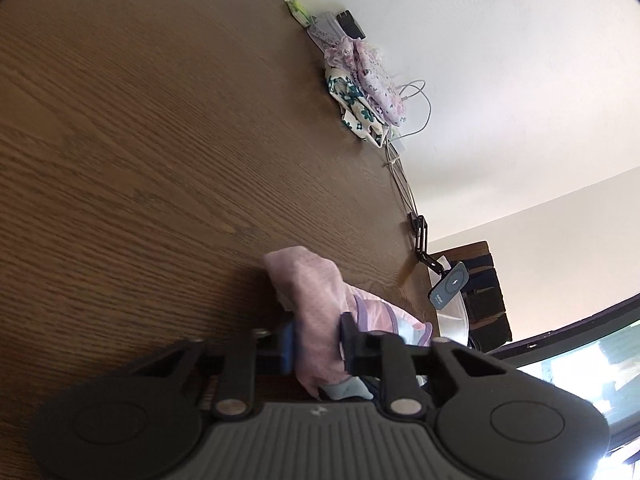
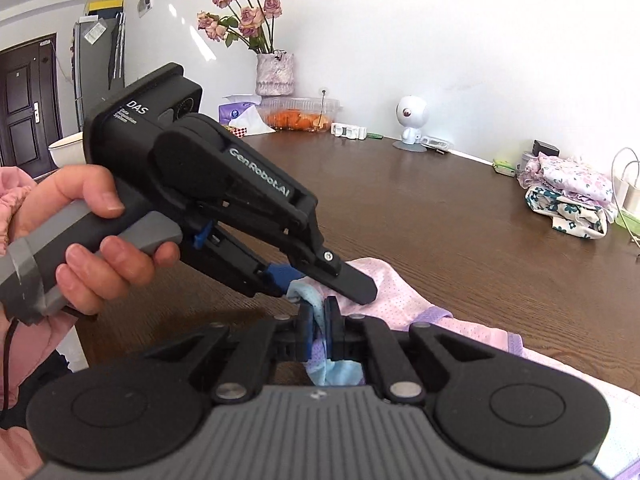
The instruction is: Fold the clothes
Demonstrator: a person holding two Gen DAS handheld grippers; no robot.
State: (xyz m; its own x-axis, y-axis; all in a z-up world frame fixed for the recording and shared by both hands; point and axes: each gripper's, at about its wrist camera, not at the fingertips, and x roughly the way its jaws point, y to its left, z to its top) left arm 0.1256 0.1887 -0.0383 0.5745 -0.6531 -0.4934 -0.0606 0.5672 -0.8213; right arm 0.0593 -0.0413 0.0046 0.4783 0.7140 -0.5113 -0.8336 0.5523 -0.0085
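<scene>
Right wrist view showed both tools gripping one small pink garment [image 2: 400, 300] at the near edge of a brown wooden worktop [image 2: 420, 200]. The right tool [image 2: 319, 320] was clenched on a bunched strip of pale blue and lilac trim, while the left tool [image 2: 320, 282], held in a person's hand [image 2: 92, 236], was pinched on the cloth just beside it, at the same end. In the left wrist view, the left tool [image 1: 318, 344] had a thick gather of dotted pink fabric [image 1: 312, 312] squeezed between its pads. Folding appeared to be at an early stage: the garment lay crumpled and loosely spread, its lilac-edged hem trailing toward the right, with no clean crease yet visible. A small stack of folded clothes [image 2: 568, 196], floral and pink prints, sat well apart near the far wall, suggesting some pieces were already done. The garment looked thin, perforated and limp, likely to sag and slip unless lifted and laid out flat before any fold was made.
</scene>
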